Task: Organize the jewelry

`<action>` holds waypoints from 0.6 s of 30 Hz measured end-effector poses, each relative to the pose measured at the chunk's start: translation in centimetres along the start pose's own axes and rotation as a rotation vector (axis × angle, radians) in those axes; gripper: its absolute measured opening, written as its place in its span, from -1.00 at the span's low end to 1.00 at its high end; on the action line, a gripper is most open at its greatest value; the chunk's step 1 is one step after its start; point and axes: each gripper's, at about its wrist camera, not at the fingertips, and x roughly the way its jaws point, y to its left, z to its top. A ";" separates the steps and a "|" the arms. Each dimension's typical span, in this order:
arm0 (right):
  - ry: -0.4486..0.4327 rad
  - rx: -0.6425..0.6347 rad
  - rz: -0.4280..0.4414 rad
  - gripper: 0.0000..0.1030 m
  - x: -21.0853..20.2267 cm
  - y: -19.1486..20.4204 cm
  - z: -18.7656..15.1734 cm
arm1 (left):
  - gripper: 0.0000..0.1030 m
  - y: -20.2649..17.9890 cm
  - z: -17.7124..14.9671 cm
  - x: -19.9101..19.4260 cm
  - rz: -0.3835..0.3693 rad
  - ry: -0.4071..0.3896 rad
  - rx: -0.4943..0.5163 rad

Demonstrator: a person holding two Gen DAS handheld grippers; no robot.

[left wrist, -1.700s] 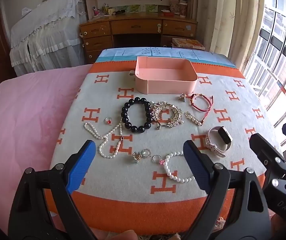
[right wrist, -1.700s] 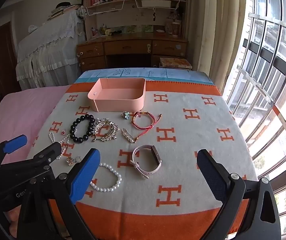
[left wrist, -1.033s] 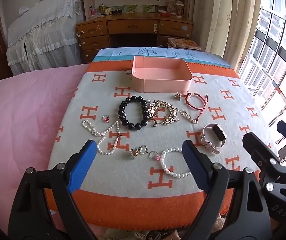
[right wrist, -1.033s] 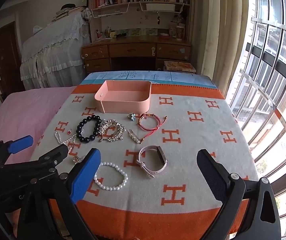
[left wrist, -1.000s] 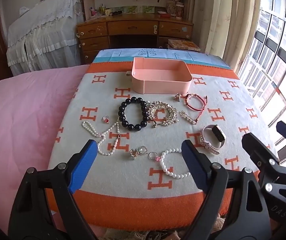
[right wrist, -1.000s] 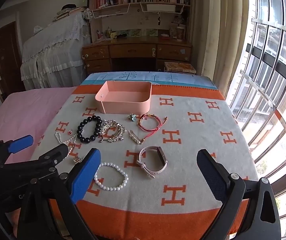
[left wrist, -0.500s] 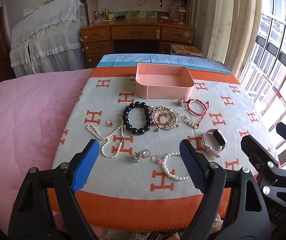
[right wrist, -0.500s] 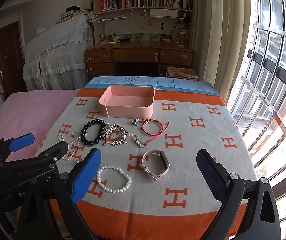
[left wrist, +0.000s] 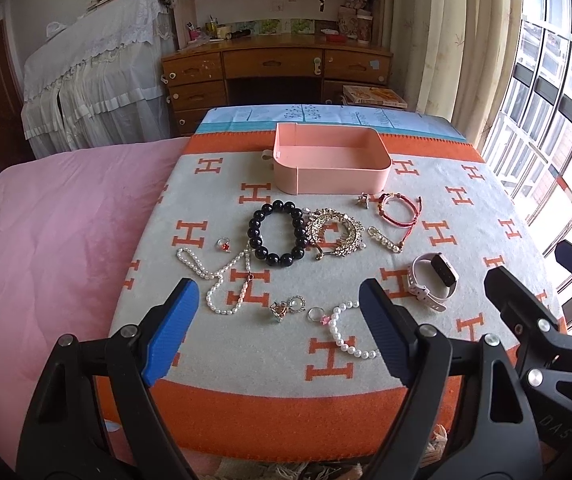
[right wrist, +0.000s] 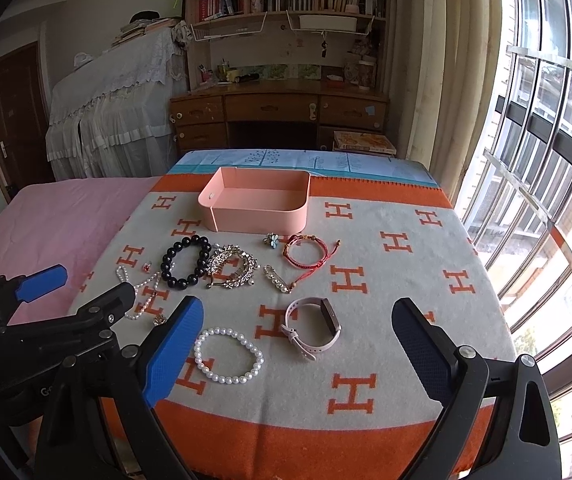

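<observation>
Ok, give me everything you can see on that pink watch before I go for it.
The pink watch is a slim band-type piece with a pale pink strap that looks like rubber and a dark rectangular face. It lies on its side on the blanket, strap closed into a loop, face toward the window side. It sits apart from the other pieces, with the pearl bracelet nearest on its left. Nothing touches it but the blanket; both grippers hover open short of it.

Both wrist views face forward, sharing the blanket [left wrist: 286,344].
</observation>
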 end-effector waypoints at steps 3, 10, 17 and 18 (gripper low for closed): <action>0.000 -0.001 0.001 0.88 0.0 0.0 0.0 | 0.57 0.1 0.0 0.0 0.004 -0.001 0.002; 0.005 -0.001 0.001 0.87 0.0 0.0 0.0 | 0.57 0.1 0.0 0.1 0.003 0.008 0.003; 0.021 -0.010 0.017 0.74 0.4 0.7 -0.4 | 0.57 -0.1 -0.1 0.5 0.004 0.026 0.020; 0.023 -0.011 0.019 0.70 0.4 0.8 -0.4 | 0.57 -0.2 0.0 0.7 0.004 0.029 0.023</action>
